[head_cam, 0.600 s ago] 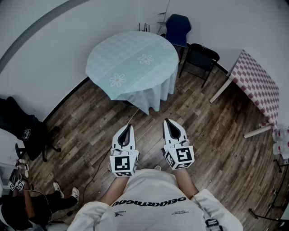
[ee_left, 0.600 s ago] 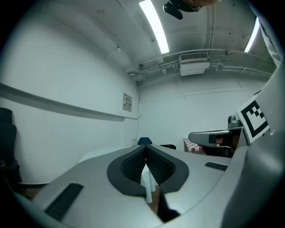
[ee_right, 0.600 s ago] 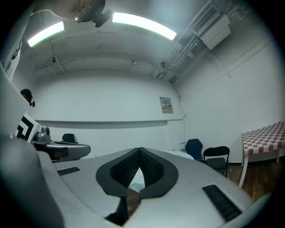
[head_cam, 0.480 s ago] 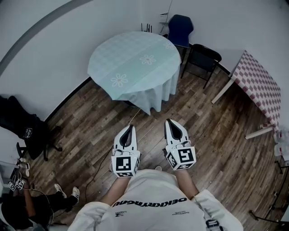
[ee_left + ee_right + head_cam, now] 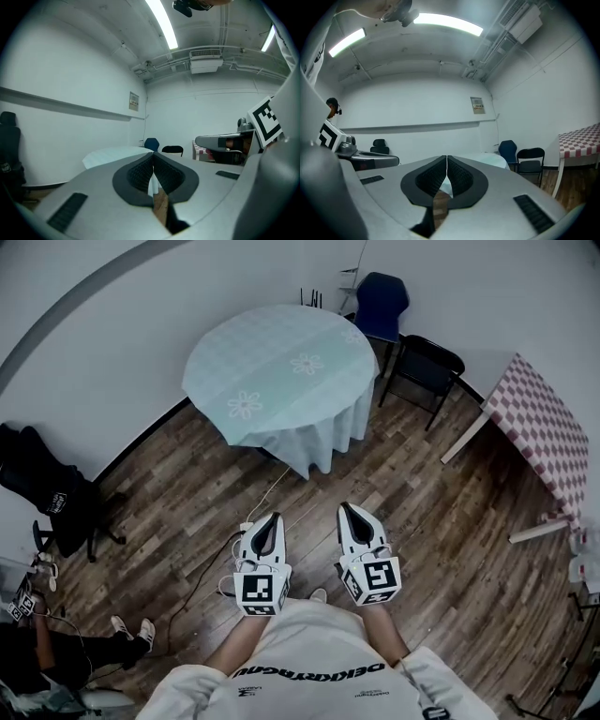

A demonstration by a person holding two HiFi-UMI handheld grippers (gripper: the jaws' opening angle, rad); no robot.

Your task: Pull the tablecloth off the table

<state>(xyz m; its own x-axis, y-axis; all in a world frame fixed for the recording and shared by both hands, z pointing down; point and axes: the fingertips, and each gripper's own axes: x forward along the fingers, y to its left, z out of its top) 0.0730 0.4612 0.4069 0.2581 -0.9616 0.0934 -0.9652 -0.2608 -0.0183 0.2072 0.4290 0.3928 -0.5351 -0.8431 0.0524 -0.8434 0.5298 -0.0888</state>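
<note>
Both hand-held grippers are well short of the round counter, on the person's side of it, side by side.

Left hand-held gripper: jaws fully together, pads meeting along one seam in its own view, nothing between them.

Right hand-held gripper: same, pads closed on each other, nothing held.

Wooden floor lies bare between the grippers and the counter, except for a thin cable that runs from under the counter's near side toward the left hand-held gripper.

Tablecloth: pale, flower-printed, fully spread and hiding the counter. Its near side hangs in a long pointed drape, the closest part to grab. Task not yet started, in my judgement.

Beyond the counter, at its far right: blue chair and black chair, both close to the cloth's hem.

Risks, as I judge them:
- Both sets of jaws must open before contact; shut, they would only push the drape.
- The cable crosses the approach path: it could trip the person or snag in the falling cloth.
- A pinch on the thin hem alone may slip.
- A pull on one side only could drag the far hem against the chairs.
</note>
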